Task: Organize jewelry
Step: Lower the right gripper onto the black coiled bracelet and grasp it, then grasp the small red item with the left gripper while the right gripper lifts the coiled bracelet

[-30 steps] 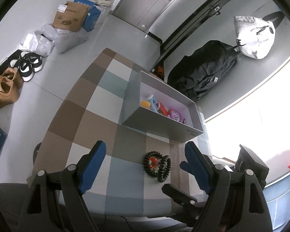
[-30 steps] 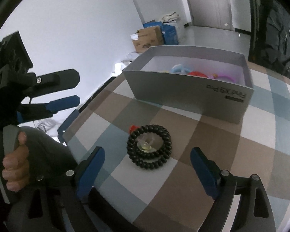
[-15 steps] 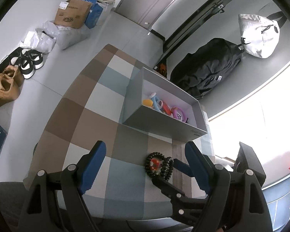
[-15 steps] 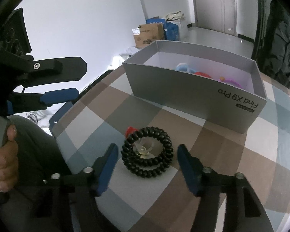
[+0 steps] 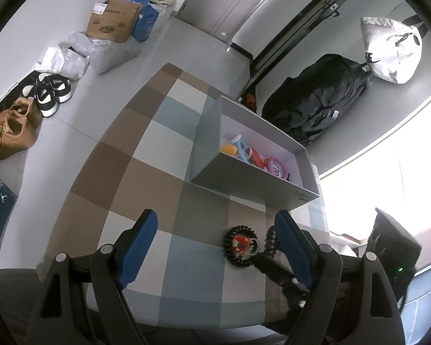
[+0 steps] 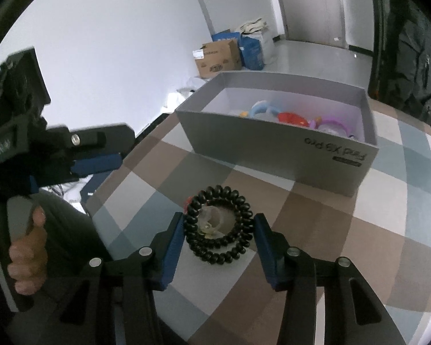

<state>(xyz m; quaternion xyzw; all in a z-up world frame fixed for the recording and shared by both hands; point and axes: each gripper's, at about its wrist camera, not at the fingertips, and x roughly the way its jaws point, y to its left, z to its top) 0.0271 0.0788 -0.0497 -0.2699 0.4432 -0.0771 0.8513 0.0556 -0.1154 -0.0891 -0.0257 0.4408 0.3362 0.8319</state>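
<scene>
The right tool (image 6: 219, 237) has its two blue pads set either side of one black beaded bracelet (image 6: 219, 226); the pads look to touch its outer beads, though whether they truly pinch it is hard to judge. The bracelet lies flat on the checked counter (image 6: 316, 224), coiled in what appear to be two stacked loops, with a pale translucent piece inside the ring and a red bit peeking out at its far left edge. From the left wrist view the bracelet (image 5: 240, 245) shows a red centre, and its right part is hidden behind the left tool's right finger. The left tool (image 5: 215, 244) is spread wide and holds nothing, hovering above the counter's near edge. Beyond the bracelet stands one open grey box (image 6: 281, 155) holding several colourful pieces: blue, red, yellow and purple; an exact count is not possible, since the box wall cuts them off.
</scene>
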